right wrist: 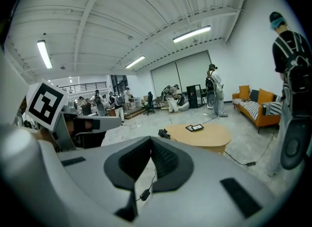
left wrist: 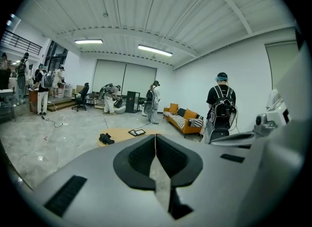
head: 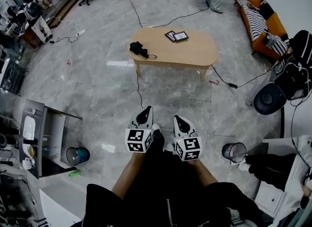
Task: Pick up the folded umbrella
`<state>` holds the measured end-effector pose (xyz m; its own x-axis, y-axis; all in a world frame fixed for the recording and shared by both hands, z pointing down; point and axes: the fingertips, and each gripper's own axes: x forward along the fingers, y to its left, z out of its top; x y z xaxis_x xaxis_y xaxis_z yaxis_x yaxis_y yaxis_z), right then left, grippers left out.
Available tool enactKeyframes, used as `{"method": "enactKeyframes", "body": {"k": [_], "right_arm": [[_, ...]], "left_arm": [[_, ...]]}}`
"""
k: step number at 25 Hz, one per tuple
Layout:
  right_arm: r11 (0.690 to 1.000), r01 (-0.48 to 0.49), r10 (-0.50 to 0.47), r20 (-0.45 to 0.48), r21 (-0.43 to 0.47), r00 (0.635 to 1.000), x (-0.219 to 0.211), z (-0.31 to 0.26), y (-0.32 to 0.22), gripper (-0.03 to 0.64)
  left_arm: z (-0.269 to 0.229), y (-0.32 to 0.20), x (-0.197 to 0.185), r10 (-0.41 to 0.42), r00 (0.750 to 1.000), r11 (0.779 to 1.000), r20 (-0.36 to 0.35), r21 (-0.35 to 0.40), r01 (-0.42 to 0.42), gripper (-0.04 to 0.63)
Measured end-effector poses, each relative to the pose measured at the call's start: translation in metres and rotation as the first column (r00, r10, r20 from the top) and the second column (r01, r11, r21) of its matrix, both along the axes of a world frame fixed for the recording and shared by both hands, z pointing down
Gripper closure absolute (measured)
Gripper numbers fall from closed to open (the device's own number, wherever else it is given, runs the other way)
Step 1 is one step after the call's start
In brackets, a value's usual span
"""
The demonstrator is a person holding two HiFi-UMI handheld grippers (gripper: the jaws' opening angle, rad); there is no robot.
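A pale marble floor (head: pixel 97 89) runs ahead to an oval wooden table (head: pixel 195 52), which stands well apart from both tongs. The left tongs (head: pixel 145 111) and the right tongs (head: pixel 177 120) are side by side low in the head view. Both point toward the table, each with its jaws together and nothing between them. The folded umbrella (head: pixel 138 49), small and black, lies on the table's left end, far ahead of the left tongs and untouched.
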<state>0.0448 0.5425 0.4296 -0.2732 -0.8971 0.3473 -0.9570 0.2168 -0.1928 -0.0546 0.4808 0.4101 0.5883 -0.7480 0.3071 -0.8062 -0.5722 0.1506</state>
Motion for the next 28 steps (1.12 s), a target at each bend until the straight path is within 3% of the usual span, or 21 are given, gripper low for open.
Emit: {"method": "enactKeyframes", "body": {"k": [12, 28], "right_arm": [[1.0, -0.009, 0.009, -0.009, -0.029, 1.0, 0.005, 0.008, -0.06, 0.606], [0.999, -0.018, 0.017, -0.046, -0.039, 0.999, -0.02, 0.004, -0.168, 0.606]], "left_arm": [[0.011, -0.058, 0.015, 0.036, 0.999, 0.999, 0.001, -0.013, -0.036, 0.58], [0.01, -0.166, -0.005, 0.052, 0.998, 0.998, -0.025, -0.019, -0.053, 0.58]]}}
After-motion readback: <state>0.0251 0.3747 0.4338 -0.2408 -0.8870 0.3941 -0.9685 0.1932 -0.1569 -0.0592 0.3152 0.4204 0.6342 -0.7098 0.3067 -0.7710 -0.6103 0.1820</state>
